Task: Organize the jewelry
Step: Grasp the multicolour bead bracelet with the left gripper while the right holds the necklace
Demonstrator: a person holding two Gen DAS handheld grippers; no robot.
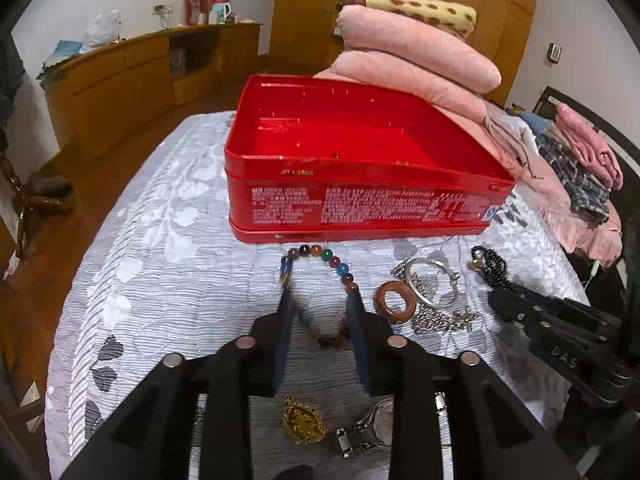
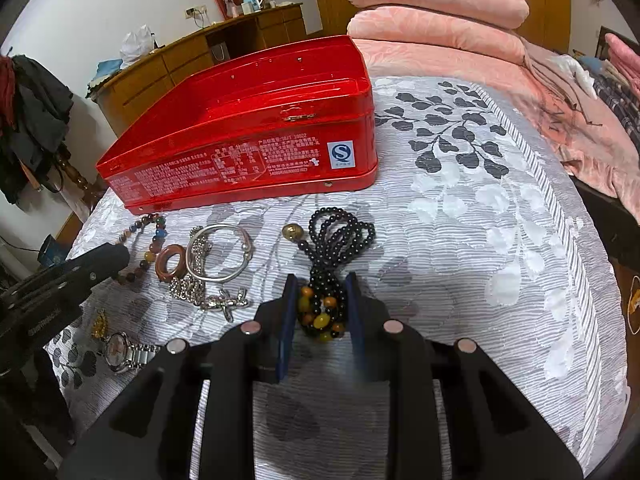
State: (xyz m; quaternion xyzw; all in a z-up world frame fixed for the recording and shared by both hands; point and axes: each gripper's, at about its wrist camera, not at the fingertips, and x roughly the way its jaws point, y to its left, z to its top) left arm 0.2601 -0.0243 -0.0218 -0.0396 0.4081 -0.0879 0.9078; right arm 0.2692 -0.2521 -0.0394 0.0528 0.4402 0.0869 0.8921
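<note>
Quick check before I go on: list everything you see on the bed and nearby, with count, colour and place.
tin box: one, red, open, on the bedspread behind the jewelry
multicoloured bead bracelet: one, between the left gripper's fingers
brown ring: one, right of that bracelet
silver bangle: one, lying on a silver chain
black bead necklace: one, amber beads at its near end, between the right gripper's fingers
gold pendant: one, nearest edge
wristwatch: one, silver, beside the pendant
pink quilts: folded stack behind the box
left gripper: black, blue pads
right gripper: black, blue pads
</note>
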